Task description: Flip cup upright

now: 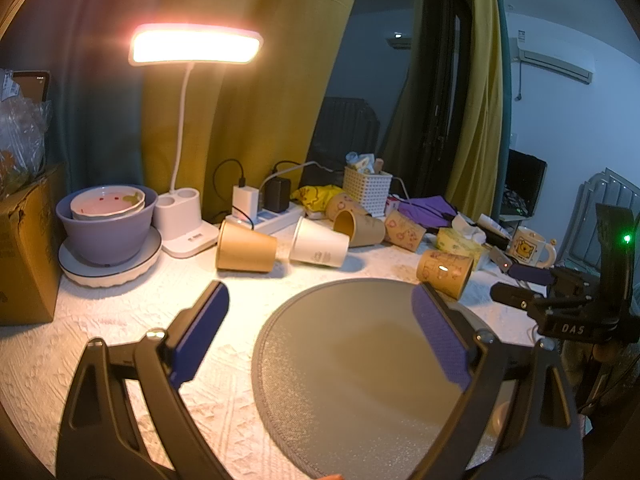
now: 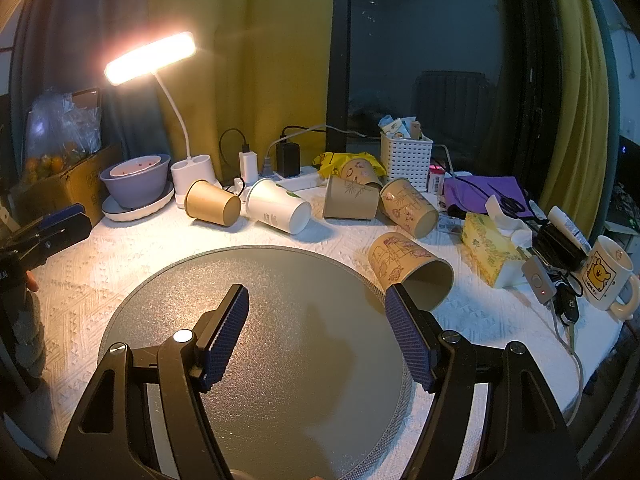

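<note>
Several paper cups lie on their sides along the back of the white cloth. A patterned tan cup (image 2: 408, 268) lies nearest, at the right rim of the round grey mat (image 2: 280, 344), mouth toward me; it also shows in the left wrist view (image 1: 444, 272). A plain brown cup (image 2: 212, 203) and a white cup (image 2: 278, 207) lie further left. My right gripper (image 2: 316, 308) is open and empty above the mat, its right finger just in front of the patterned cup. My left gripper (image 1: 320, 300) is open and empty over the mat's left side.
A lit desk lamp (image 2: 150, 58) stands at the back left beside a purple bowl (image 2: 134, 184) on a plate. A power strip (image 2: 296, 180), a white basket (image 2: 404, 158), a tissue box (image 2: 490, 250), a remote and a mug (image 2: 608, 276) crowd the back and right.
</note>
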